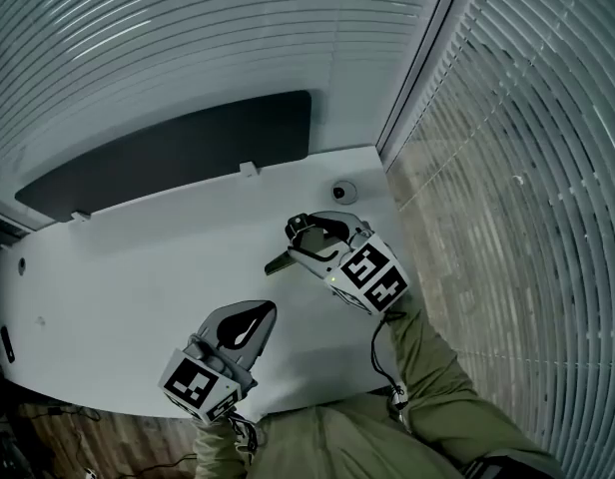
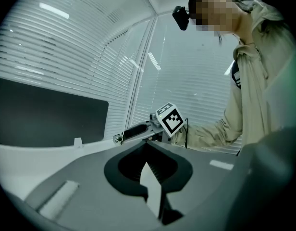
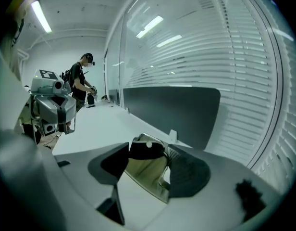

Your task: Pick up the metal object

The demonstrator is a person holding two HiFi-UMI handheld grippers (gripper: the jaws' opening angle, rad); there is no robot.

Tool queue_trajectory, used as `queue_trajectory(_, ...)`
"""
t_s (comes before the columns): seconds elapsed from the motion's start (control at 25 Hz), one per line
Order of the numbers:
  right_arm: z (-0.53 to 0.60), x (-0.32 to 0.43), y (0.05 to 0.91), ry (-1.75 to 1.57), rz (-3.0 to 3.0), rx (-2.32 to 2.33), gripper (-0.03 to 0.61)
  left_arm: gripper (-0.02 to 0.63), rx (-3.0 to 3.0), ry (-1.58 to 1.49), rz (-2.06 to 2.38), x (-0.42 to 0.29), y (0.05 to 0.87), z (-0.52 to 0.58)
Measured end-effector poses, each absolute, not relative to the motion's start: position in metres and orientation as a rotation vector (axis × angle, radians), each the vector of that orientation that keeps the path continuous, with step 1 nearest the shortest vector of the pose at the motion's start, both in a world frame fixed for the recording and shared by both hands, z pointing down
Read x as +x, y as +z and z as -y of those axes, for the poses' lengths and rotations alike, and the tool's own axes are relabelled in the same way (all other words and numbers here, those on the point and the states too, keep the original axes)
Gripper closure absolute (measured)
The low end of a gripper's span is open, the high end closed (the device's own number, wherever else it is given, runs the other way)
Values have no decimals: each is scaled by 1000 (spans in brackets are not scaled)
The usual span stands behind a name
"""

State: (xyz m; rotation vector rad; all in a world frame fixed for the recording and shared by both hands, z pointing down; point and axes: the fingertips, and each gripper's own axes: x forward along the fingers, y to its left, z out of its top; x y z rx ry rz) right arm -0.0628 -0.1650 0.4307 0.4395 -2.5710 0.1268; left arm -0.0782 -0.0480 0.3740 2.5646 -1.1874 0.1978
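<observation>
The metal object (image 1: 284, 260), a shiny flat piece with a black handle, is gripped in my right gripper (image 1: 309, 232) over the right part of the white table (image 1: 138, 267). In the right gripper view its brassy plate (image 3: 145, 170) and black part sit between the two jaws of the right gripper (image 3: 148, 150). My left gripper (image 1: 260, 315) is nearer the table's front edge, shut with nothing in it. From the left gripper (image 2: 147, 146) I see the right gripper (image 2: 155, 129) holding the object (image 2: 131, 132) just above the table.
A small round grey knob (image 1: 343, 192) sits at the table's far right corner. A dark panel (image 1: 168, 153) stands behind the table, with two small white clips (image 1: 248, 169) at its foot. Window blinds (image 1: 527, 168) run along the right. A person (image 3: 83, 83) stands far down the table.
</observation>
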Motion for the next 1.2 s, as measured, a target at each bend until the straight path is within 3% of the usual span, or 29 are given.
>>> queue_trajectory(0.4,107,-65,412,88,2685,392,311,607,2562,197,1288,-75,369,4)
queue_trajectory(1.2,-15,10,352,35,2704,692,311,607,2756,170,1104,-24,333,-121)
